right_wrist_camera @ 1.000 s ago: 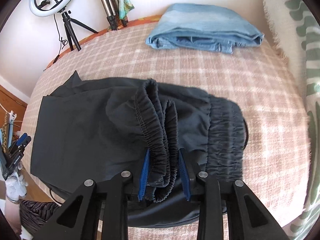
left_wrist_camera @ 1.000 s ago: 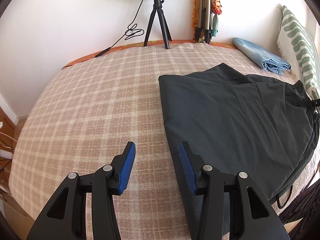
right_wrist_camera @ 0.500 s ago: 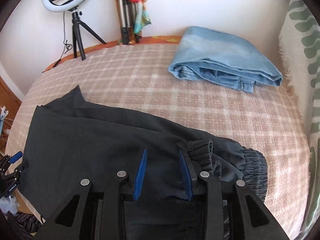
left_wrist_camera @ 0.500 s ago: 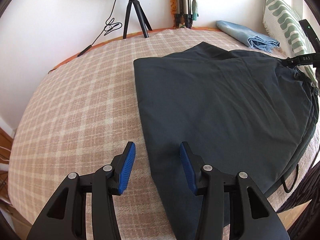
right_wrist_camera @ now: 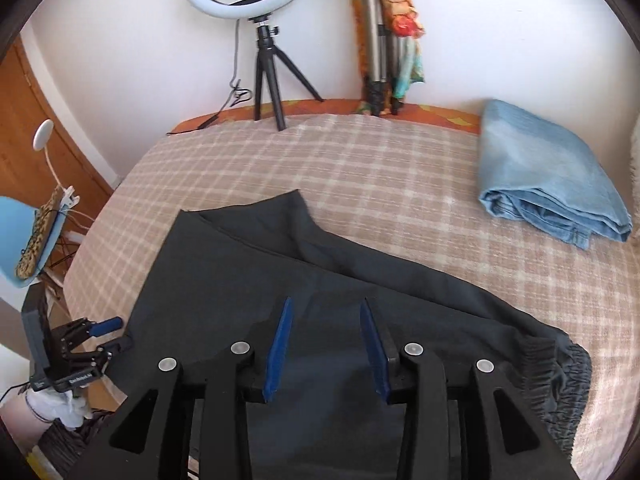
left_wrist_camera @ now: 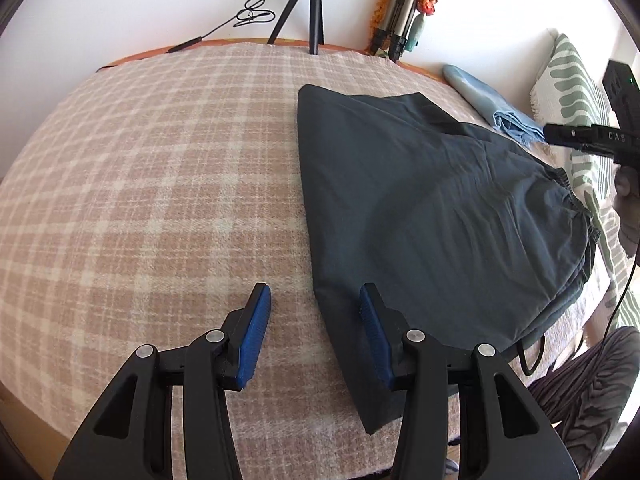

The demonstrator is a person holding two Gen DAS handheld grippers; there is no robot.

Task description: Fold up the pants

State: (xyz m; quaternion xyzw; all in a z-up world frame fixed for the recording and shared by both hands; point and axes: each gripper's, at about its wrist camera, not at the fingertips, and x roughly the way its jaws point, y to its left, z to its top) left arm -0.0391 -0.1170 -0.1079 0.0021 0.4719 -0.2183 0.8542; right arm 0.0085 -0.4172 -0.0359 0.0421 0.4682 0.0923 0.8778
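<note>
pants [left_wrist_camera: 432,216]: dark, folded flat on bed [left_wrist_camera: 160,184]
left gripper [left_wrist_camera: 314,332]: jaws part open — empty, straddling pants edge
right gripper [right_wrist_camera: 326,344]: jaws opening — nothing gripped

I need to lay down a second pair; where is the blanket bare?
Bare: the blanket left of the dark pants, up to the tripod; also between pants and folded jeans. Crowded by the pillow.
</note>
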